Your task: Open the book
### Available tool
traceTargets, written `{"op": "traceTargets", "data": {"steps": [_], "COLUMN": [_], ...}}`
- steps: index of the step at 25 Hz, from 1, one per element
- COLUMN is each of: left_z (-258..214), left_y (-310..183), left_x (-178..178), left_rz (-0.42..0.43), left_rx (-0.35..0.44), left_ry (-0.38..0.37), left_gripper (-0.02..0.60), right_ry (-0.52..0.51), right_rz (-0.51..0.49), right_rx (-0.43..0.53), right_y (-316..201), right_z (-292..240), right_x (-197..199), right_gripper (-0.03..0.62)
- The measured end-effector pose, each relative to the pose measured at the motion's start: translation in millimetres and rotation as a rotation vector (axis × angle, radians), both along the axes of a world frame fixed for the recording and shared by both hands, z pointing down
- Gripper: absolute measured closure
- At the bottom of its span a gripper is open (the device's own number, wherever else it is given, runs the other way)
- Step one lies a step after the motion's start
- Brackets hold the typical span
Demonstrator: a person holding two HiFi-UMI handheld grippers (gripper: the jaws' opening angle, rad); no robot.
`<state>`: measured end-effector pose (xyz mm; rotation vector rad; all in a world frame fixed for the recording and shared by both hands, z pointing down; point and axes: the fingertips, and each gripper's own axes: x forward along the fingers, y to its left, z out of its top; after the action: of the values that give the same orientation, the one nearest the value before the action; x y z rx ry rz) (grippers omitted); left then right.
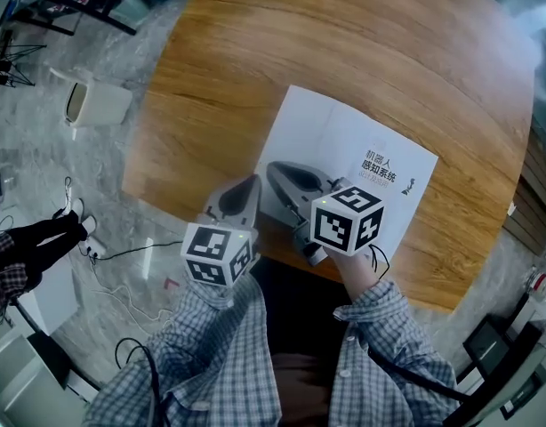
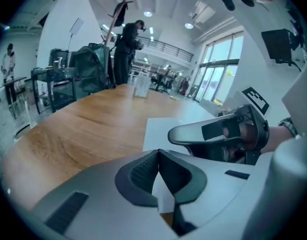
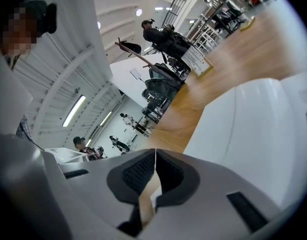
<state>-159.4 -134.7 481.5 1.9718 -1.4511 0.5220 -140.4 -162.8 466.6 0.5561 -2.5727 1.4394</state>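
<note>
Wooden round tabletop [image 1: 220,78] carries the closed white paperback book [image 1: 344,145] close to its near rim, with bare wood wide beyond. We hold the left gripper [image 1: 252,182] at the book's near left corner and the right gripper [image 1: 274,169] over its cover, both with jaws pressed together. Grey floor [image 1: 122,52] surrounds the tabletop.

Blue-and-white checked sleeves [image 1: 211,345] fill the lower frame. Left tongs [image 1: 252,181] and right tongs [image 1: 274,169] are pale grey shells with dark ribbed pads [image 2: 142,172]. Each bears a white cube [image 1: 347,219] with black square markers. A thin black cable [image 1: 381,261] loops at lower right.
</note>
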Motion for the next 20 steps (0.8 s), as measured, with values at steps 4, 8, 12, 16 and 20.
{"op": "traceTargets", "data": {"steps": [4, 8, 12, 16, 20], "left_z": [-1.5, 0.4, 1.1, -4.2, -21.0], "left_y": [-8.9, -10.2, -8.2, -8.4, -7.6], "left_x": [44.6, 78.6, 102.8, 120.2, 132.5], "left_rz": [0.113, 0.154, 0.206, 0.245, 0.273], "left_rx": [0.026, 0.019, 0.013, 0.020, 0.052], "left_ry": [0.053, 0.123, 0.145, 0.148, 0.144], "left_gripper": [0.574, 0.574, 0.574, 0.574, 0.574], "right_ry": [0.094, 0.157, 0.226, 0.261, 0.267], "right_rz": [0.088, 0.247, 0.378, 0.455, 0.512], "right_rx": [0.084, 0.099, 0.095, 0.092, 0.100], "right_y": [-3.5, -4.8, 3.1, 12.7, 19.9], "right_z": [-2.8, 0.6, 5.0, 3.2, -7.8], "right_x": [40.2, 98.5, 159.1, 199.3, 221.6], "right_gripper": [0.572, 0.572, 0.572, 0.572, 0.572]}}
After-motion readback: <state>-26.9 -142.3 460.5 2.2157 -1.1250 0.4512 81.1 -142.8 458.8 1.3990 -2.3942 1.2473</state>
